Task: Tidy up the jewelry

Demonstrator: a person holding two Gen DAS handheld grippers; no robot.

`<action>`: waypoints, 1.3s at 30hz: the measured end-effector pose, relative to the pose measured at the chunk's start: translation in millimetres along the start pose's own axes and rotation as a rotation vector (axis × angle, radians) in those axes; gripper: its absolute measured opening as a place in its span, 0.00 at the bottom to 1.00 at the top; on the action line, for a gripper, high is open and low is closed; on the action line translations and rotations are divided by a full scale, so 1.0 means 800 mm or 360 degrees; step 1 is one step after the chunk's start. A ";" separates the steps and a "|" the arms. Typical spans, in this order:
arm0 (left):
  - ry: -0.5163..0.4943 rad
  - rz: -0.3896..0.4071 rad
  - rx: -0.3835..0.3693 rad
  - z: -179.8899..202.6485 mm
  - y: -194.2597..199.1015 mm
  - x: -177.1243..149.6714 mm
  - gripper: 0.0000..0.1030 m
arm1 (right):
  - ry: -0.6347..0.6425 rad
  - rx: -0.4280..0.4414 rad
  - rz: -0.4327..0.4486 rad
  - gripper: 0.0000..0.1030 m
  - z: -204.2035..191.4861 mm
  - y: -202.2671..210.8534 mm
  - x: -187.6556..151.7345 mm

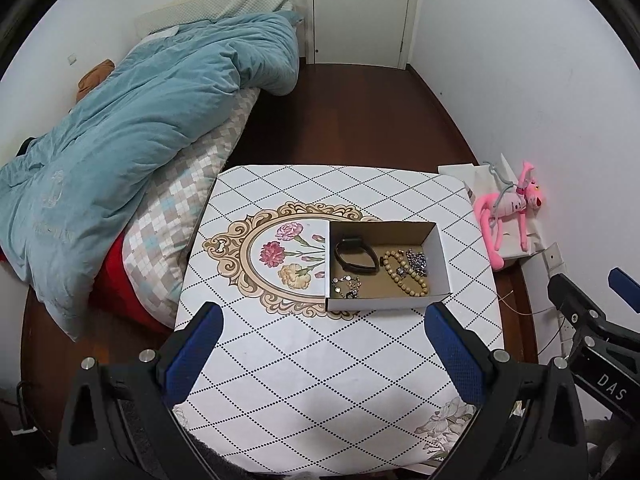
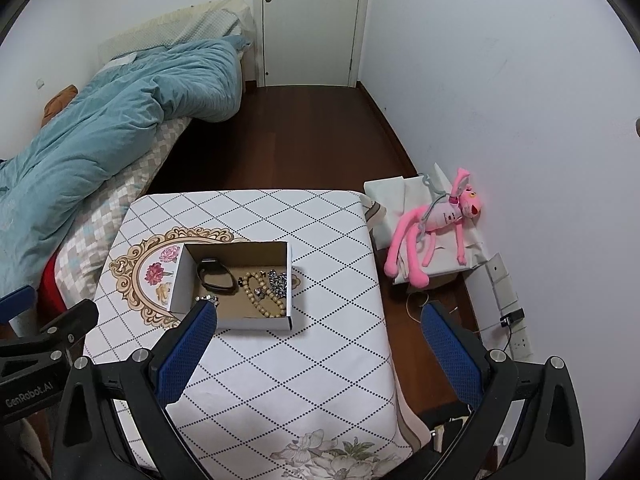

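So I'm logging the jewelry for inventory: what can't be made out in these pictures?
- Small silver pieces in the box's near left corner: too small in the left wrist view to identify; in the right wrist view a blue finger partly covers them.
- Silver chain: bunched, so its type is unclear.
- Charm on the beaded bracelet: too small.

Both wrist views look down, sharing the table [image 1: 320,360].

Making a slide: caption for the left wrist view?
Open left gripper above table; jewelry in open cardboard box.
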State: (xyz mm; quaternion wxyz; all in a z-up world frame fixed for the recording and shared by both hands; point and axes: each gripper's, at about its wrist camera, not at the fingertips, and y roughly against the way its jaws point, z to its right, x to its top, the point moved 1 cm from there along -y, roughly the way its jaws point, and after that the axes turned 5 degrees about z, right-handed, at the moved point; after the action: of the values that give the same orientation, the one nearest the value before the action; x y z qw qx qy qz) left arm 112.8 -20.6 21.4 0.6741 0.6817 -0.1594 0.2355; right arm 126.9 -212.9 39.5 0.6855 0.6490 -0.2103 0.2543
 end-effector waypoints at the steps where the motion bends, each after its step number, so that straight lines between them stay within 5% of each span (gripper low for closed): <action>1: 0.0002 0.0000 0.0000 0.000 0.000 0.000 1.00 | 0.0000 0.0002 0.0000 1.00 0.000 0.000 0.000; 39: 0.0001 0.0055 0.0014 -0.007 0.009 -0.006 1.00 | 0.0020 0.0051 -0.0031 1.00 -0.010 0.002 -0.010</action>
State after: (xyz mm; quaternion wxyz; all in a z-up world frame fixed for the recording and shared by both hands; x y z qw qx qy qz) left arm 104.3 -16.1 25.0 0.6669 0.6818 -0.1698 0.2481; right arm 119.4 -205.2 35.2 0.6787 0.6604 -0.1955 0.2550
